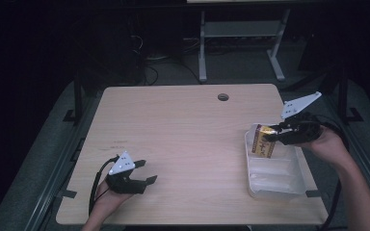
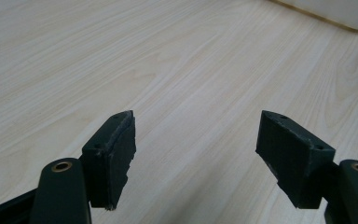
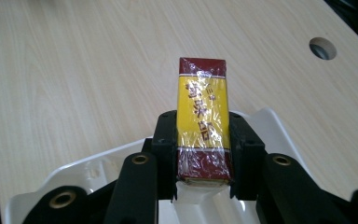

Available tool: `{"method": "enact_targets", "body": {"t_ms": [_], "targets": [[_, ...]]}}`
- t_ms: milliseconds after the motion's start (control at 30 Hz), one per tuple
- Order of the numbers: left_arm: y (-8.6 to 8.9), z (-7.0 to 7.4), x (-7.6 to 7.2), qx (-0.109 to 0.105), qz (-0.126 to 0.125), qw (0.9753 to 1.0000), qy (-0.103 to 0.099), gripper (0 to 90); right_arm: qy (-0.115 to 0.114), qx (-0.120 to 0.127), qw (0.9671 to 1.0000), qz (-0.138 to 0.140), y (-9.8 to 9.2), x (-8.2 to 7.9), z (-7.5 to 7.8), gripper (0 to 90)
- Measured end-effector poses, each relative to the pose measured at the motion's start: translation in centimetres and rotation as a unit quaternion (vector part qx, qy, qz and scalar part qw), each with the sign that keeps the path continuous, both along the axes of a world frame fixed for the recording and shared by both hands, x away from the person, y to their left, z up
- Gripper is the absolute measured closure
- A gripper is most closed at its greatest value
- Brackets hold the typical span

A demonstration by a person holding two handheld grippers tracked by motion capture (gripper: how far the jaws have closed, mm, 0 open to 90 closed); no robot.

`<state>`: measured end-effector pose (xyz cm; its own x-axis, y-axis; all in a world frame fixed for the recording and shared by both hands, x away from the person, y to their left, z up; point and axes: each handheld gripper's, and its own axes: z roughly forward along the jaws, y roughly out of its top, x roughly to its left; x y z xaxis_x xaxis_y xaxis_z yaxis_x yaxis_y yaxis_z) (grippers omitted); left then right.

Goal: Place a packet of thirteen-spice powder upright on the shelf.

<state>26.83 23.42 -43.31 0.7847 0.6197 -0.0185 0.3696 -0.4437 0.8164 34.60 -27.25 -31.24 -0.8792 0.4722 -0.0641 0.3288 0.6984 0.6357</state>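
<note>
My right claw (image 3: 203, 154) has its two black jaws pressed against the long sides of a yellow and dark red wrapped packet (image 3: 202, 116), which sticks out forward past my fingertips. Below and around my jaws sits a white plastic tray (image 3: 275, 122). Ahead stretches the wooden table (image 3: 74, 70), with a round hole (image 3: 322, 48) to my upper right.
</note>
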Motion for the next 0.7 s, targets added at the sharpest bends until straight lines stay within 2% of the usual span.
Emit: {"method": "enact_targets", "body": {"t_ms": [100, 167, 433, 700], "targets": [[0.0, 0.0, 0.0, -0.001, 0.001, 1.0000, -0.001, 27.9, 0.005, -0.003, 1.0000, 0.000, 0.0, 0.2, -0.3, 67.9], [0.1, 0.0, 0.0, -0.002, 0.002, 1.0000, -0.001, 27.9, 0.008, -0.014, 0.9999, -0.001, 0.1, 0.2, -0.8, 67.9], [0.0, -0.1, 0.1, 0.001, 0.002, 1.0000, 0.003, 28.1, 0.017, -0.004, 0.9998, -0.008, -0.1, 0.5, -2.9, 67.6], [0.1, -0.1, 0.1, 0.000, 0.004, 1.0000, 0.004, 28.1, 0.031, -0.008, 0.9992, -0.023, -0.5, 0.7, -4.6, 67.0]]}}
